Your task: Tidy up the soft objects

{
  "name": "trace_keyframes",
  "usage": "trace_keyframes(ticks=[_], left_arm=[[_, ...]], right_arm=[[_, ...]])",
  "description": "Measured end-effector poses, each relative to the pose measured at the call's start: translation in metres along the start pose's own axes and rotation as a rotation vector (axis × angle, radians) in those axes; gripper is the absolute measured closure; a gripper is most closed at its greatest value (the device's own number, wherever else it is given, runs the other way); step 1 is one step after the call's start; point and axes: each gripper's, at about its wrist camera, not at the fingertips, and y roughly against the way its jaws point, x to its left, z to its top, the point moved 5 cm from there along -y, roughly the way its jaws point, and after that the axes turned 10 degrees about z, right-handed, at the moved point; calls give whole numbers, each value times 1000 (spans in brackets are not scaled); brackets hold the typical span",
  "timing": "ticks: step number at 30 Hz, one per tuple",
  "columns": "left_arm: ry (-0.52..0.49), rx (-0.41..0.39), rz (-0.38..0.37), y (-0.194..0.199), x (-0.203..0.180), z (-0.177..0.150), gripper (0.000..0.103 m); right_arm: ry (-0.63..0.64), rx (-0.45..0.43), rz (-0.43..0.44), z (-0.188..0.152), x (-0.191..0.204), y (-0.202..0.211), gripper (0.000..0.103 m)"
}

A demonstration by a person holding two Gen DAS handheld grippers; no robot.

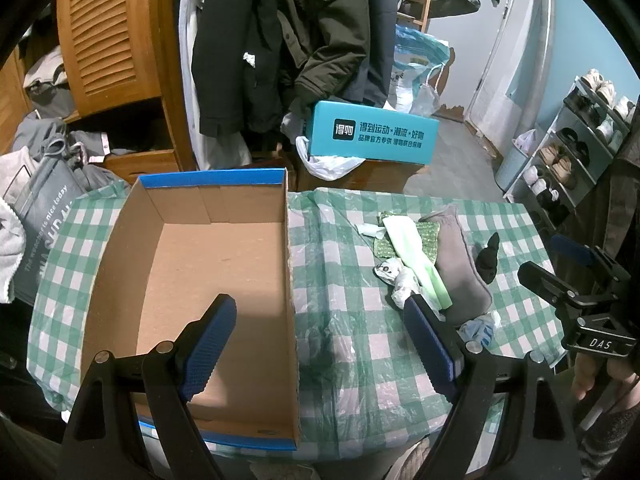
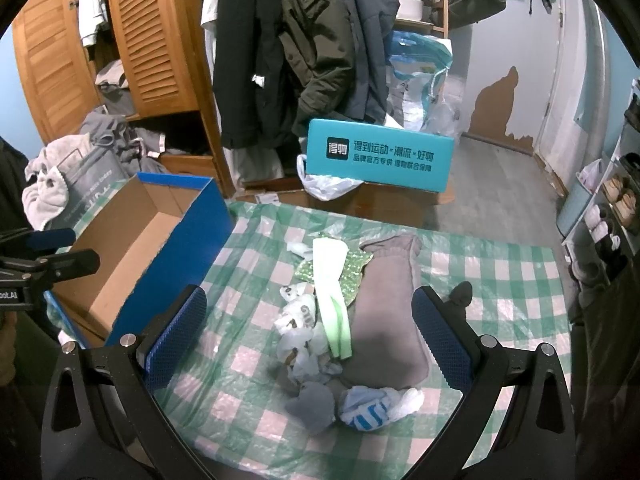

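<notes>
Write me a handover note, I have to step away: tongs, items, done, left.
Left tongs: open, empty, over the box's right wall.
Right tongs: open, empty, above the pile.
Box: nothing in it, on the table's left.
Pile, to the right of the box: grey cloth, green cloth, sparkly pad, crumpled bags, blue-white sock, grey sock, black piece.
Done: nothing boxed.
Left: everything.

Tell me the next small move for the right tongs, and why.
Probably lower the right tongs onto the pale green sock and close. Both tongs are open and hold nothing, the cardboard box is empty, and the sock lies on top of the pile, right between the fingers.
</notes>
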Motion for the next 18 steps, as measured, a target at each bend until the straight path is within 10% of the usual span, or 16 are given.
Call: trace_keyframes(ticks=[18], left_arm=[[0,2,-2,0,-1,1,16]], right_arm=[[0,3,0,-1,-1,-1,2]])
